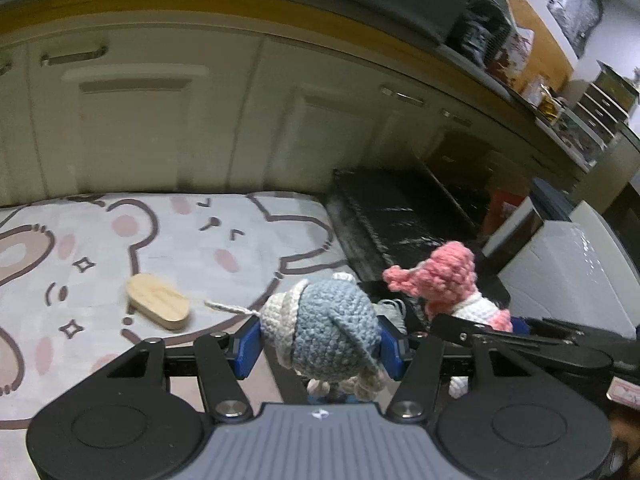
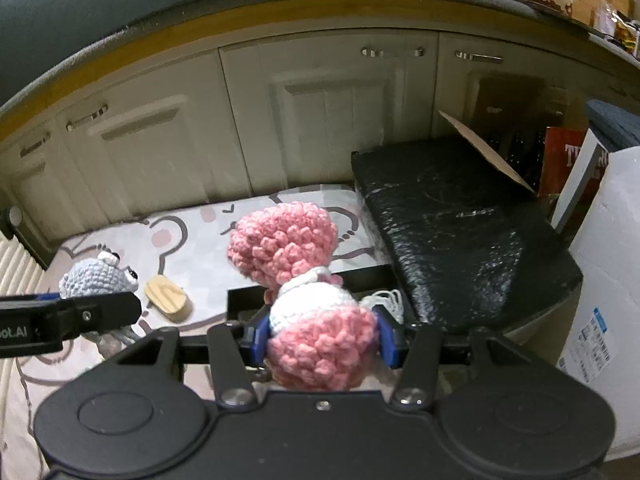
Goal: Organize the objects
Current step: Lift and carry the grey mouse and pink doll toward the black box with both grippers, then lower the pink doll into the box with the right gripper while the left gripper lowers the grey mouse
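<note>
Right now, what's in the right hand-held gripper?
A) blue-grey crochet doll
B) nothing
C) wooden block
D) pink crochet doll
D: the right hand-held gripper has its blue pads pressed on the pink crochet doll; the wooden block lies on the mat.

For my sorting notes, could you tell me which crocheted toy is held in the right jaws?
The pink and white crocheted doll; the left jaws hold the blue-grey crocheted toy instead.

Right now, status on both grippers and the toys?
Left gripper shut on blue toy. Right gripper shut on pink toy. Wooden block on mat. Nothing blocking.
</note>
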A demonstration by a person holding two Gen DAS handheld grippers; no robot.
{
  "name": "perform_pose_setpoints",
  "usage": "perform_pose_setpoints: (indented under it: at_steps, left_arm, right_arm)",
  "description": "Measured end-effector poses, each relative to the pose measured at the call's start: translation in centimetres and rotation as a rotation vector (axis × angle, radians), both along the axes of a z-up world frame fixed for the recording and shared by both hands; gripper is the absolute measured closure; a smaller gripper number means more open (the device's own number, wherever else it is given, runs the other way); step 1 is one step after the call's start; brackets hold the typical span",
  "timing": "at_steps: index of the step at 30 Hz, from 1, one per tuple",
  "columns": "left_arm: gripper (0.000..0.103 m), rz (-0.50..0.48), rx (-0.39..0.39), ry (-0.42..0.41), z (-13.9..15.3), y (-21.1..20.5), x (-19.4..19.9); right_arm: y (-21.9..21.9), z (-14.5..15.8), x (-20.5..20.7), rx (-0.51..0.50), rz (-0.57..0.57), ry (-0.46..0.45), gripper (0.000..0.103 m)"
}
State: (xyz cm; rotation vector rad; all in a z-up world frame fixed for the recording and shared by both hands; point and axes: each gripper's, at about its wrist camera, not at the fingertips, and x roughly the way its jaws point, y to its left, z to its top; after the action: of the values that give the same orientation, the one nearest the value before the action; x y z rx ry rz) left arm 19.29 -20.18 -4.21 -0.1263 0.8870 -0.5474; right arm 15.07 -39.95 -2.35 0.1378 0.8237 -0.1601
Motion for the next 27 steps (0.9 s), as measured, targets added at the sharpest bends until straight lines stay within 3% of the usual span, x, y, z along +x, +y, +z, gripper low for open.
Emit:
perform_pose_setpoints:
  at_steps: [4, 11, 17, 21, 27]
  left_arm:
    - [0.044, -0.026, 0.0, -0.003, -0.3, -0.9, 0.0]
    - [0.044, -0.018, -0.028, 0.008, -0.8, -1.0, 0.9]
    - [0.044, -0.035, -0.073, 0.03, -1.1, -1.5, 1.5]
    - [0.044, -0.035, -0.087, 0.04, -1.4, -1.6, 1.9]
    - [0.044, -0.028, -0.081, 0.051, -2.0, -1.4, 2.8]
  right_arm:
    - [-1.3, -0.2, 0.1, -0.029, 0.07, 0.024, 0.05]
    - [-1.2, -0.2, 1.1, -0.212, 0.295, 0.14, 0.05]
    - [0.6, -2.1, 2.8, -0.411, 0.54, 0.336, 0.05]
    - [1.8, -4.0, 3.7, -0.481, 0.686, 0.468, 0.05]
    - [3.5, -7.0, 4.9, -0.63, 0.843, 0.624, 0.05]
